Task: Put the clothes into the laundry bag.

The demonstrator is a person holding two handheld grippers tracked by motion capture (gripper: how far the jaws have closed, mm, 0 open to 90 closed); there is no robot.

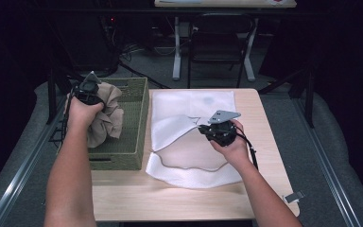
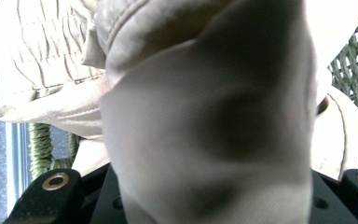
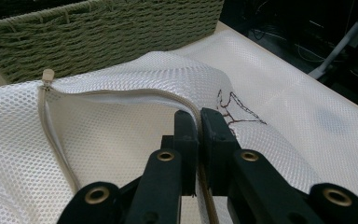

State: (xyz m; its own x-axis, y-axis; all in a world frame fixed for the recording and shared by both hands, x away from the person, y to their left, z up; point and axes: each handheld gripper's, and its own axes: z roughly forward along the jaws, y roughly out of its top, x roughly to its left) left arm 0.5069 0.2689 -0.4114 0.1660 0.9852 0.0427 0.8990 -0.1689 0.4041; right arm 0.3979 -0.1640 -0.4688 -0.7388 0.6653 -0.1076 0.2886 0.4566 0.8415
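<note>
Left gripper (image 1: 90,93) clamps beige garment (image 1: 105,118), hanging lengthwise down.

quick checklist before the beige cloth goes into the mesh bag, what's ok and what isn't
1. Left gripper shut on the beige garment: ok, cloth bunched between its fingers.
2. Garment lifted out of the green basket: cannot tell, its lower folds hang at the rim.
3. Right gripper shut on the zipper edge of the mesh bag: ok.
4. Bag mouth held open: ok, the upper layer is raised off the lower one.
5. Garment over the opening: not ok, it hangs above the basket, left of the bag.
</note>
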